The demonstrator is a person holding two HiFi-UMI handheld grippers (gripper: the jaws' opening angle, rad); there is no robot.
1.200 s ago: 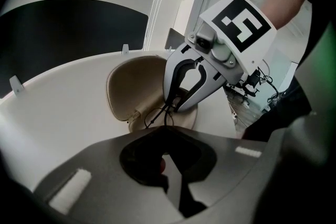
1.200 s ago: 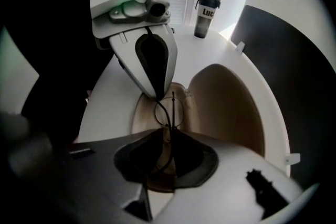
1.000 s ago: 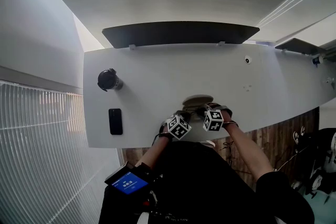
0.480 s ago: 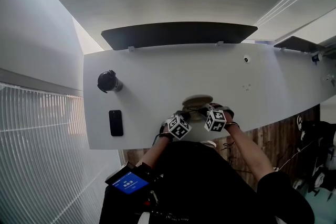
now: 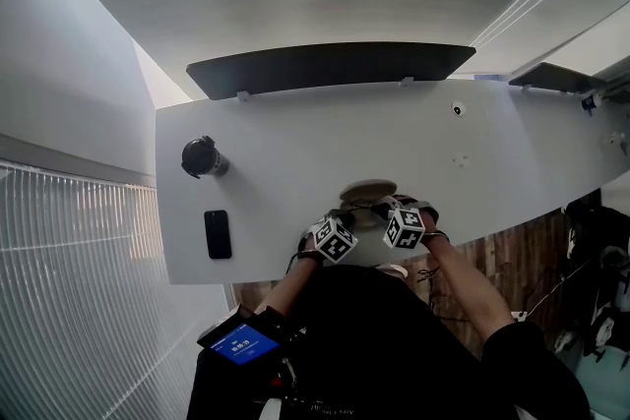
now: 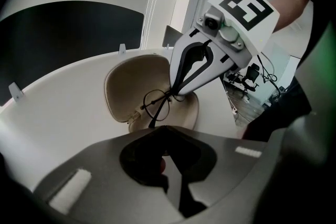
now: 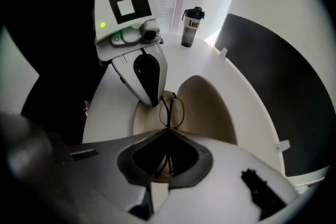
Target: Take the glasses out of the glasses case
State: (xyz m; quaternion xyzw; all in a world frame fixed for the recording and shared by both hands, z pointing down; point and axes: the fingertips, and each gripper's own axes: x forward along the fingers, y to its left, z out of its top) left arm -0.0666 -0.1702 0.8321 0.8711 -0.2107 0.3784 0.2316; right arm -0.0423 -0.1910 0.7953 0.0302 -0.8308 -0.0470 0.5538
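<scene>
The glasses case is lying open on the white surface close to the person, its beige lid tipped back. The glasses are sitting over the lower shell, folded, a round lens facing up. The right gripper is reaching in from the side, its jaws pinched onto the thin wire frame near the bridge; the right gripper view is showing the wire running back between them. The left gripper is resting its tip at the case's near rim with its jaws drawn together, though whether they are nipping the rim itself is not showing. The frame is looking very light, springy and easy to bend, with lenses that would smear or scratch, so a gentle grip on the metal at the bridge or a hinge is seeming the safest hold, rather than on a lens. A bottle and a phone are sitting well apart at the left.
</scene>
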